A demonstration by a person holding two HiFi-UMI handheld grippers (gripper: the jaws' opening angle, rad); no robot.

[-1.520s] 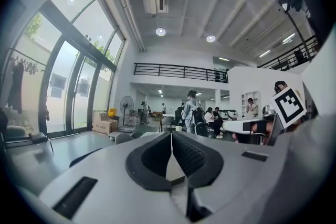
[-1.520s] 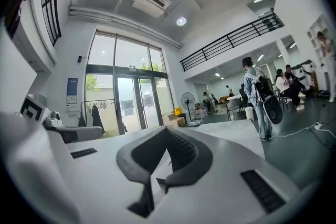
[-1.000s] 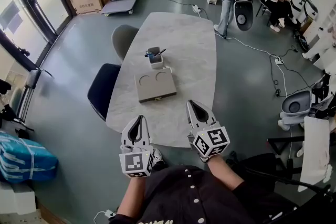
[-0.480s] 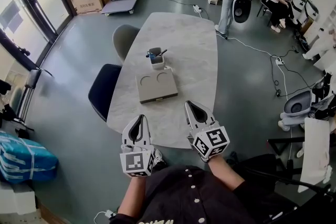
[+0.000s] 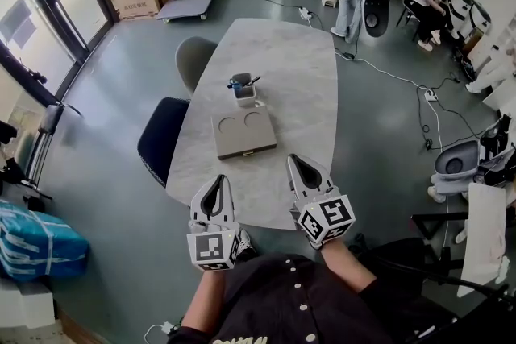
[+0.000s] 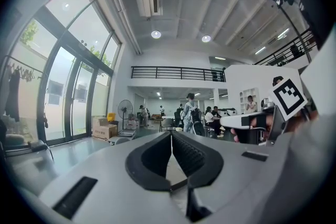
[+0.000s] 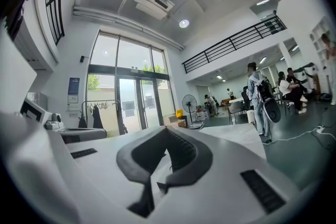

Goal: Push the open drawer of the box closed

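L gripper (image 5: 216, 183) and R gripper (image 5: 297, 162) are both held at the near edge of the table (image 5: 302, 76), jaws together, nothing btwn them. Box (image 5: 244, 131) lies flat on the table ahead of both, well apart from either, roughly btwn their lines and closer to L. Its drawer front faces the grippers; can't tell how far it's out. Cup (image 5: 242, 91) w/ pens stands just beyond the box.

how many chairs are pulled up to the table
2: a grey chair at the table's left edge, farther away; a dark blue chair nearer, same side. None seems hidden.
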